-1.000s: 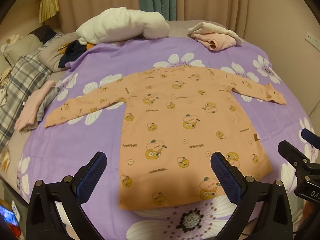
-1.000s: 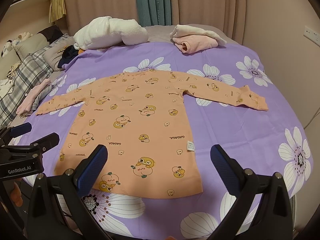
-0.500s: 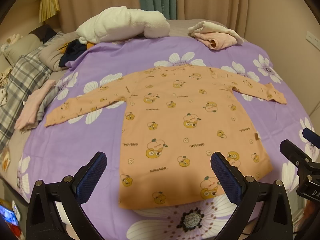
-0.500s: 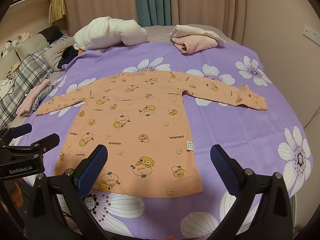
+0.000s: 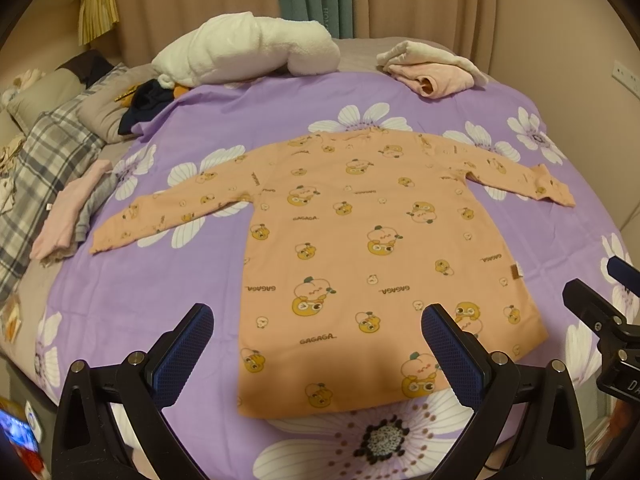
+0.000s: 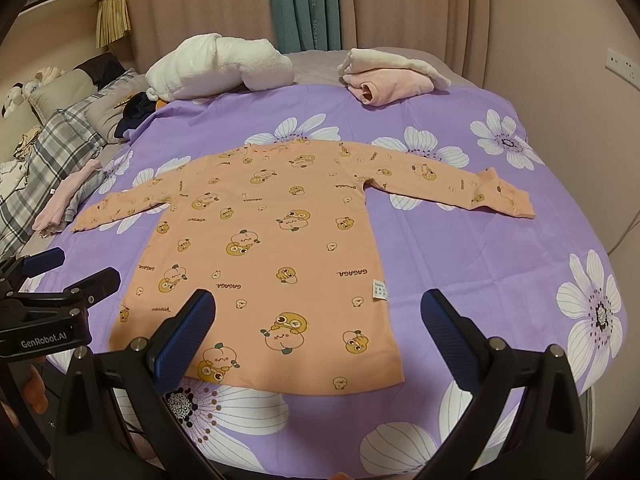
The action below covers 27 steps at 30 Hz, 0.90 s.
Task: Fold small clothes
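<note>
The orange long-sleeved top (image 5: 360, 248) lies flat and face-up across the middle of the frame on the purple flowered bedspread (image 5: 132, 292), both sleeves spread wide, nothing folded yet; so the job looks to be at its very start, with the garment laid out and the first fold still to come. Going left to right in the left wrist view: at the far left edge a small pink folded garment (image 5: 68, 216) sits just beside the left cuff (image 5: 106, 242), near enough to snag if that sleeve is dragged outward. The left gripper (image 5: 316, 354) hangs over the hem at lower centre, fingers spread wide and grasping nothing. Toward the right, the right sleeve (image 6: 460, 186) runs out to the middle right, with bare bedspread around it. The right gripper (image 6: 316, 338) hovers over the lower right corner of the hem, likewise released and empty. A likely next move is to pinch a sleeve or side edge and carry it inward over the body; the white bundle (image 5: 248, 52) and pink pile (image 5: 432, 72) at upper frame lie well apart.
</note>
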Each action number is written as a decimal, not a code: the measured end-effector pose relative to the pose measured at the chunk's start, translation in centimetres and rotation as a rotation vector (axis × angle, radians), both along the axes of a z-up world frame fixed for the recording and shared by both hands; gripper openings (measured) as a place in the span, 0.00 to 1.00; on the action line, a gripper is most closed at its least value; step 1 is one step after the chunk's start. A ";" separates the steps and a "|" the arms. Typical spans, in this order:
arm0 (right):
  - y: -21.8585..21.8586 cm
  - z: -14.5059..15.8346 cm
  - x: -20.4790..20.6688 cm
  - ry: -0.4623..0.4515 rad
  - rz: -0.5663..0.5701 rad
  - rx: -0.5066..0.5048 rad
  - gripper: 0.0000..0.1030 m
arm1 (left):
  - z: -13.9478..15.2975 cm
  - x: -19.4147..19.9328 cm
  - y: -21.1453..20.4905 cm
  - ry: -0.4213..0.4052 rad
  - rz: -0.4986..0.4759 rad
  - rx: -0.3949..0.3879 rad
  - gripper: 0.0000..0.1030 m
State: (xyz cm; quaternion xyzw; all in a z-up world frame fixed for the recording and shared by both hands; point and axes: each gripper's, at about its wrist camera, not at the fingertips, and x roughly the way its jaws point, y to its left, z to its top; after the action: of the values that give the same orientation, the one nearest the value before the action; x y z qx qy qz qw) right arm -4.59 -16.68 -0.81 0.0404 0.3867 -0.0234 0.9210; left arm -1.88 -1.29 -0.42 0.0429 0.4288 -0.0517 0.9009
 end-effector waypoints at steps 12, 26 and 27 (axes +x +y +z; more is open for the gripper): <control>-1.1 -0.8 -0.2 -0.010 -0.011 0.071 1.00 | -1.3 0.8 1.2 0.030 0.019 -0.067 1.00; -12.0 -6.1 0.4 -0.193 -0.091 0.793 1.00 | -3.7 4.9 2.9 0.055 -0.058 -0.466 1.00; -13.0 -6.3 0.6 -0.201 -0.118 0.767 1.00 | -3.8 5.3 2.7 0.059 -0.063 -0.466 1.00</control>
State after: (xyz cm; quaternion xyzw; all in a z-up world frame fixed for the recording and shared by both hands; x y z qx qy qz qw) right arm -3.99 -29.64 -7.08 0.4055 0.2726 0.0736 0.8694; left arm 3.46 1.42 -4.18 -0.1544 0.4297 -0.1784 0.8716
